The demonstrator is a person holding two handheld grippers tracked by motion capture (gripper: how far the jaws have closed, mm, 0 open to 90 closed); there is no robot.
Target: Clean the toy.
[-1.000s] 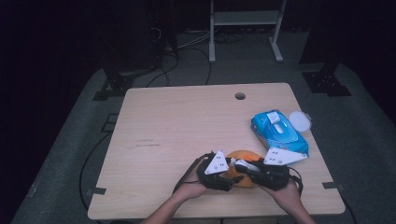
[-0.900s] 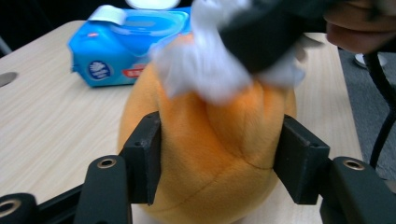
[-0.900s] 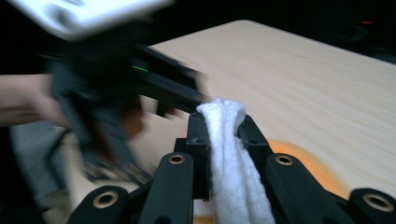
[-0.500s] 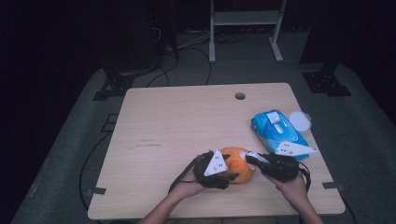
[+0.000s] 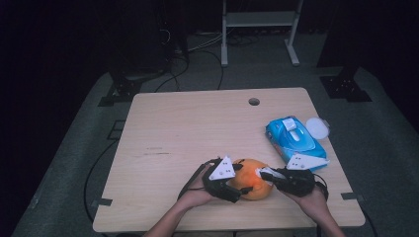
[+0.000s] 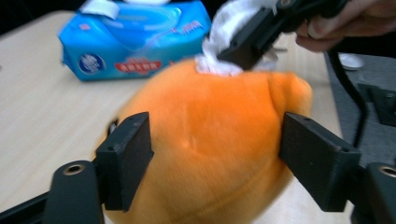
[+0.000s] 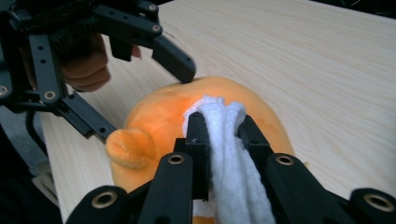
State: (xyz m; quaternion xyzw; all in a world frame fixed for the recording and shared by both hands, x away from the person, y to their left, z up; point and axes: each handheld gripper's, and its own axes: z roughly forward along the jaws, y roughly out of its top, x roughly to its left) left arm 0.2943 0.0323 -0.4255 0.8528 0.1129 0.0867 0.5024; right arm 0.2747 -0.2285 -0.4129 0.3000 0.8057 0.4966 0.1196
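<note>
Orange plush toy (image 5: 253, 178) is lying near the front edge of the tabletop (image 5: 197, 128), between the person's two hands. In the left gripper view, the left gripper (image 6: 215, 154) is straddling the toy: its jaws have just been opening, and the two black pads are standing on either side of the soft body, the right-hand one a little clear of the plush, while whether the left-hand one is touching it cannot be told. In the high view this gripper (image 5: 238, 183) is sitting at the toy's left side.

The right gripper (image 7: 219, 135) is pinching a folded white wipe (image 7: 229, 154) tightly between its nearly closed jaws, and the wipe's bunched end is pressing against the top of the toy (image 7: 205, 107). The left gripper view is showing the same contact from the other side, the white wipe (image 6: 224, 32) resting on the orange surface (image 6: 210, 140).

Behind the toy, a blue pack of wipes (image 5: 295, 140) is lying toward the tabletop's right edge, with a small white round lid (image 5: 316, 128) just beside it.
</note>
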